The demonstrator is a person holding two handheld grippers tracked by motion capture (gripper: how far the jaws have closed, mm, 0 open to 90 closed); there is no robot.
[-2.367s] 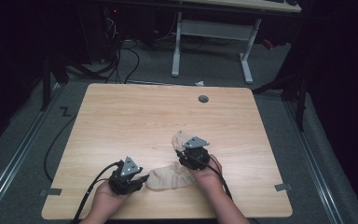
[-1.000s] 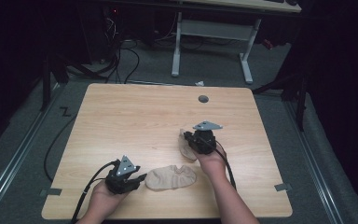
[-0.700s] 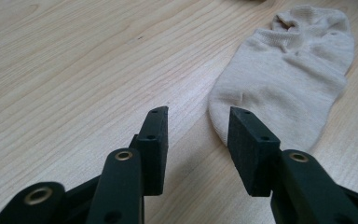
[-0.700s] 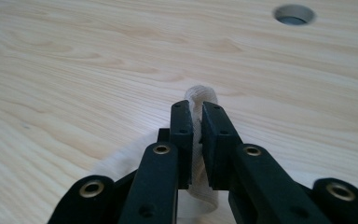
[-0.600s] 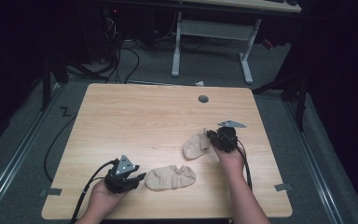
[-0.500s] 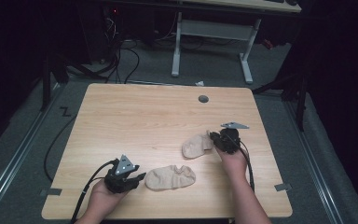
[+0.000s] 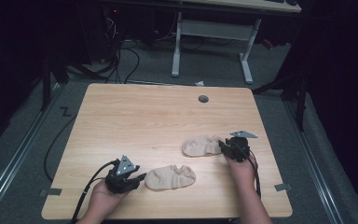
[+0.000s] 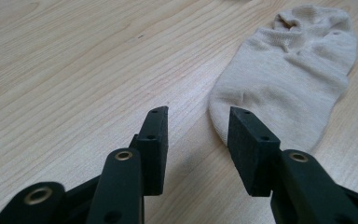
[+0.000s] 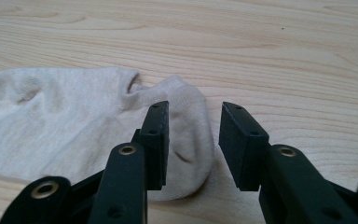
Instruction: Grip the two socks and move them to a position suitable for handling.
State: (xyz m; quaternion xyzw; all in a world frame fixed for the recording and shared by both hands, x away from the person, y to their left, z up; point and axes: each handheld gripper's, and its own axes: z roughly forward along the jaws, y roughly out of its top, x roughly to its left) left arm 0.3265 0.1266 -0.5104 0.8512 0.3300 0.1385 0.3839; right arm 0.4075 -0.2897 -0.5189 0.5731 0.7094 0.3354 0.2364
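Note:
Two beige ankle socks lie flat and apart on the wooden table (image 7: 144, 116). The near sock (image 7: 170, 177) (image 8: 289, 70) has its toe end just in front of my left gripper (image 7: 140, 178) (image 8: 198, 135), whose jaws stand open, the right one beside the toe. The far sock (image 7: 203, 145) (image 9: 65, 116) lies to the right of the middle. At its right end is my right gripper (image 7: 223, 145) (image 9: 193, 140). Its jaws have just been opening and now stand apart over the sock's rounded end, not pinching it.
A round cable hole (image 7: 203, 99) sits near the table's far edge. Beyond the table stand a white desk frame (image 7: 209, 28) and loose cables on the grey floor (image 7: 121, 56). Each gripper trails a black cable over the table's near edge.
The right gripper carried the far sock to the right, away from the near sock, set it down flat and opened. The left gripper stayed put.

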